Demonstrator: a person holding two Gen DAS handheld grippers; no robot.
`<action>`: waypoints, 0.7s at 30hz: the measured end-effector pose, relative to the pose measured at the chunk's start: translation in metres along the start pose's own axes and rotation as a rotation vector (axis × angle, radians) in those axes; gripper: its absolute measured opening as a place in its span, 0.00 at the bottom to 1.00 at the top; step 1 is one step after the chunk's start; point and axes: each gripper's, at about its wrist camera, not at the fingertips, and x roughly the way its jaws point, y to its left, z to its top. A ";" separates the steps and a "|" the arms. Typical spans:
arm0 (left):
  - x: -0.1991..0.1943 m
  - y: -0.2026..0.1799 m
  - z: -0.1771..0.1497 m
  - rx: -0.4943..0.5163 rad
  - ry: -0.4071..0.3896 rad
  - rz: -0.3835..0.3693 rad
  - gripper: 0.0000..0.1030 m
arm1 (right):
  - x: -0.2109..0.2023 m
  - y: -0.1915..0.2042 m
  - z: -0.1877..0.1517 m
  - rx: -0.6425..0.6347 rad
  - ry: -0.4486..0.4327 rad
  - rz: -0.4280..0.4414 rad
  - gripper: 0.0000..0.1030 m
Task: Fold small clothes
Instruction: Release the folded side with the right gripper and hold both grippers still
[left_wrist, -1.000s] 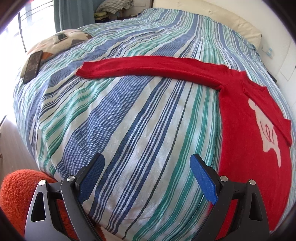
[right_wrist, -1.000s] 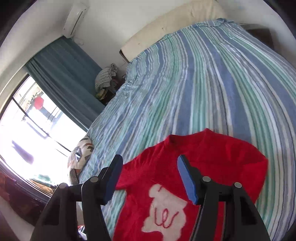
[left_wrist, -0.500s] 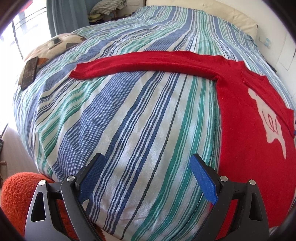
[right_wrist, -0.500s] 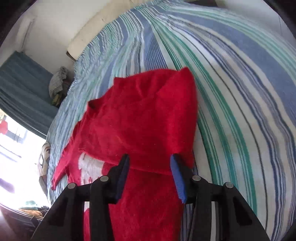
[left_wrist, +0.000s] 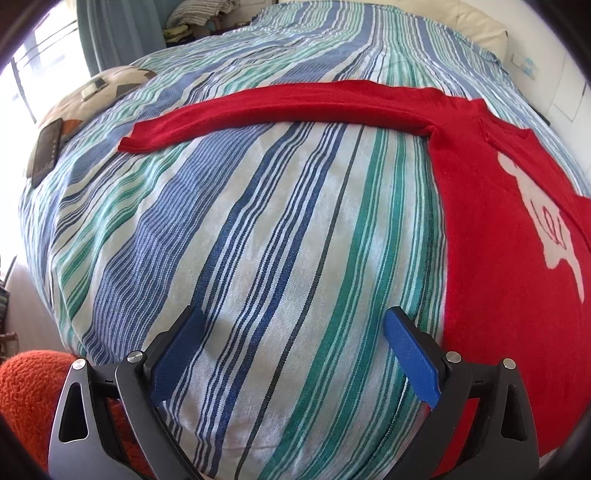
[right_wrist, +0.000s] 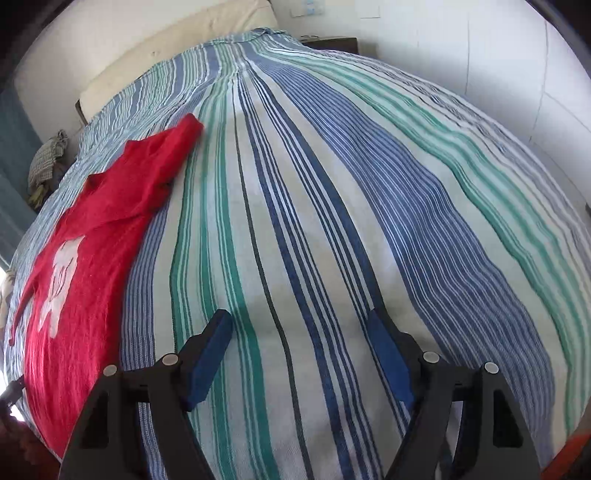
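One red sweater (left_wrist: 491, 236) lying face up on the striped bedspread (left_wrist: 258, 240), pale animal motif (left_wrist: 546, 225) showing. Left sleeve (left_wrist: 295, 105) stretched straight out across the stripes, cuff well apart from the body; right sleeve (right_wrist: 162, 155) already doubled in over the chest, to judge by the right wrist view. Hem close to the near edge of the bed.

Left hand-held gripper (left_wrist: 291, 350) spread wide, jaws opening, nothing between the pads, only bare stripes below, just beside the sweater's left side seam. Right hand-held gripper (right_wrist: 299, 354) also spreading, jaws opening and empty, over bare bedspread to the right of the garment, clear of the cloth.

Likely step in hand: bringing in the outstretched left sleeve to match the other. Best done by reaching to the cuff rather than mid-sleeve, pinching both layers of knit without catching the bedspread underneath, lifting just enough to clear, then laying the sleeve across the chest with the fold along the shoulder seam. Worth keeping the body flat meanwhile, perhaps steadied from the right side, since soft knit on a soft bed drags easily.

Further out: a patterned cushion (left_wrist: 107, 83) and a dark phone-like slab (left_wrist: 44, 151) at the far left edge of the bed, orange fuzzy fabric (left_wrist: 33, 384) below the near corner.
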 end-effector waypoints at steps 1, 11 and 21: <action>0.002 0.000 0.000 -0.003 0.002 -0.004 0.99 | -0.001 0.000 0.000 0.005 -0.015 0.005 0.81; 0.006 0.002 -0.004 -0.016 0.001 -0.022 1.00 | 0.009 0.019 -0.001 -0.075 -0.019 -0.019 1.00; 0.007 0.002 -0.002 -0.007 0.005 -0.038 1.00 | 0.011 0.021 -0.006 -0.096 -0.021 -0.037 1.00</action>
